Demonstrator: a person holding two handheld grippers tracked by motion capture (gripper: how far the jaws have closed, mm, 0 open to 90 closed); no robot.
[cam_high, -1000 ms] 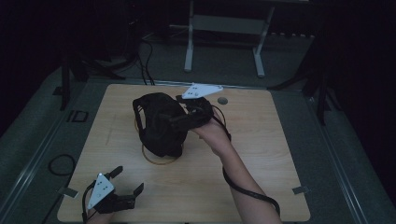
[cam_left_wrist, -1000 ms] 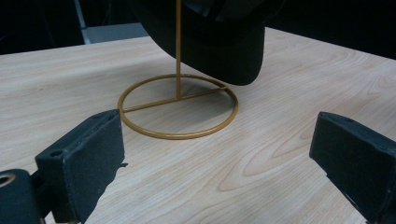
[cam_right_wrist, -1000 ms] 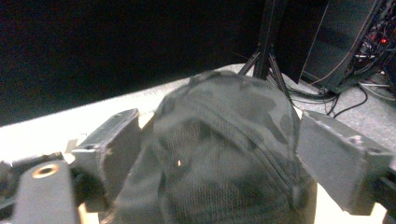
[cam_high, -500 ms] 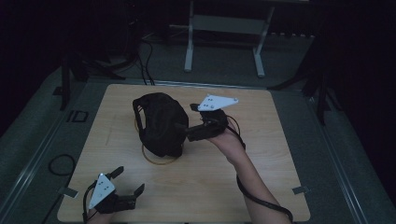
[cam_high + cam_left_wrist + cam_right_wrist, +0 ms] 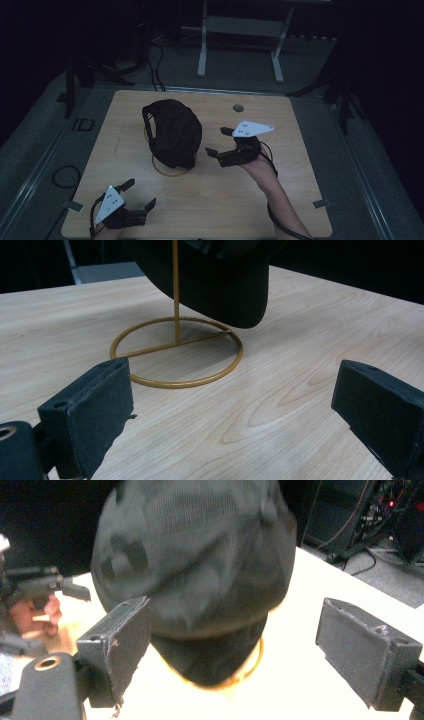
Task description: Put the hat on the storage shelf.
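Observation:
A black cap (image 5: 172,131) hangs on a thin gold stand with a ring base (image 5: 170,171) near the middle of the wooden table (image 5: 300,120). My right gripper (image 5: 218,141) hovers just right of the cap, open and empty, its jaws facing the cap (image 5: 200,565). At the table's near left corner my left gripper (image 5: 137,194) is open with nothing in it. Its camera looks across the wood at the ring base (image 5: 177,357) and the cap's lower edge (image 5: 220,285).
A round cable hole (image 5: 238,107) sits in the table's far right part. Beyond the far edge stand a metal frame (image 5: 240,35) and cables on the dark floor. The other hand and gripper (image 5: 35,587) appear at the left of the right gripper view.
My right gripper has come away from the cap and moved right and nearer, now clear of it and open. The left gripper has stayed put.

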